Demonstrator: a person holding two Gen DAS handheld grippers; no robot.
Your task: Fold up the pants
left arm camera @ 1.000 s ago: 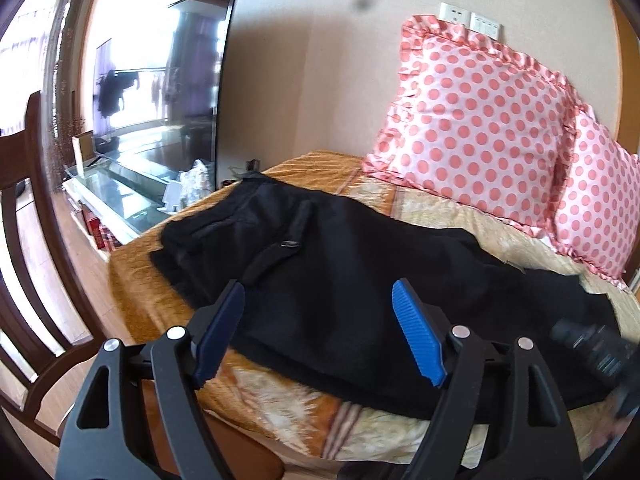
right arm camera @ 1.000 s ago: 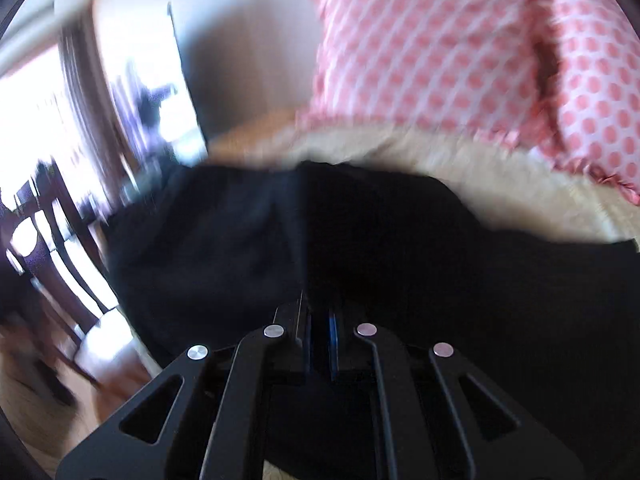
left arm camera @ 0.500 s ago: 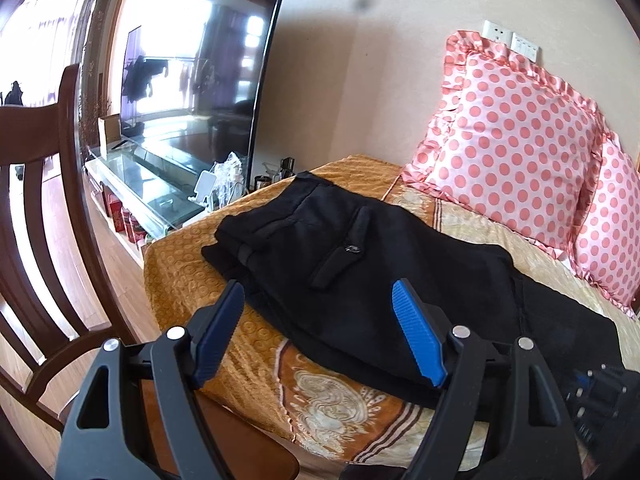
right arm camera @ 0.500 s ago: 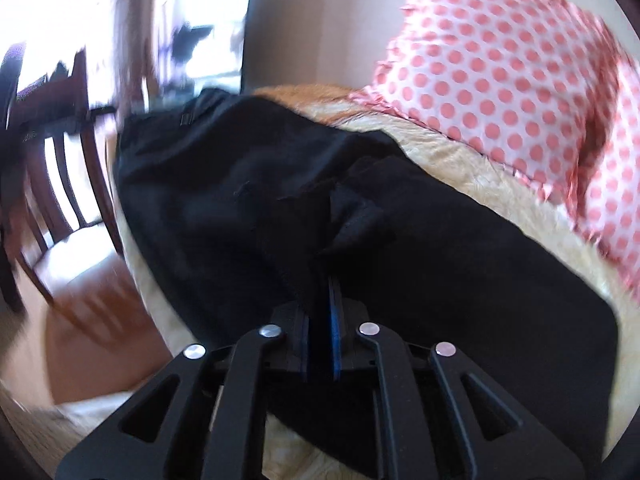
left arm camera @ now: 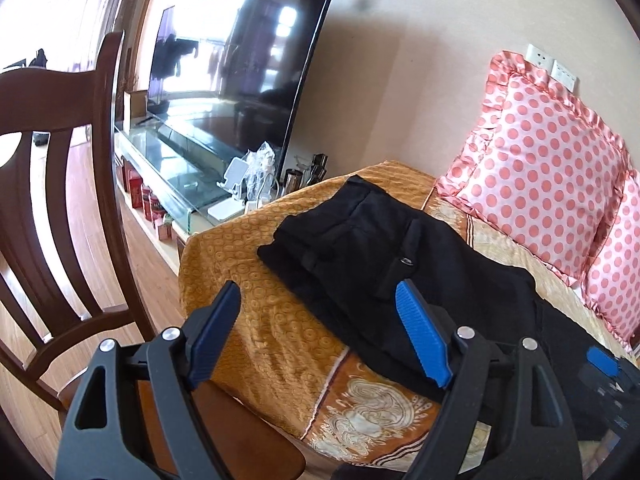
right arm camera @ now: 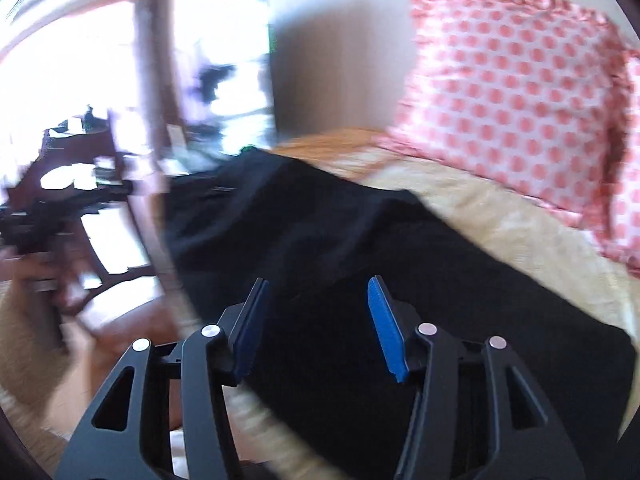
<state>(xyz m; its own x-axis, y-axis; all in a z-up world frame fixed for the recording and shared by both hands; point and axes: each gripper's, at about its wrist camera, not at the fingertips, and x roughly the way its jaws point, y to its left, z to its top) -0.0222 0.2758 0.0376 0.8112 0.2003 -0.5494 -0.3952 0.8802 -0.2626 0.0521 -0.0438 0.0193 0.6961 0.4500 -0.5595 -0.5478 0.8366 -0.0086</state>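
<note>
Room: pale wall at the back, wood floor at the left, a bed with an orange patterned cover filling the lower middle of the left wrist view.
Pants: black pants lie flat on the bed cover, waistband end toward 11 o'clock near the bed's corner, legs running toward 4 o'clock; a pocket flap with a small button shows on top. In the right wrist view the same dark cloth spreads across the middle, blurred.
Pillows: pink polka-dot pillow stands against the wall at 2 o'clock, a second one just beside it at the right edge; both well apart from the waistband end.
Television: large dark television at 11 o'clock, on a glass stand carrying small items beside the bed.
Chair: dark wooden chair at 9 o'clock, its back slats close to the lens.
Left tool: left tool is released, blue pads wide apart and opening a little further; nothing between them, the pants' edge only seen past the right pad.
Right tool: right tool has its jaws opening, blue pads parted above the black cloth; no fabric pinched between them. It also shows at 4 o'clock in the left wrist view, blurred.
Hand: a person's hand at 9 o'clock in the right wrist view, too smeared to read.
</note>
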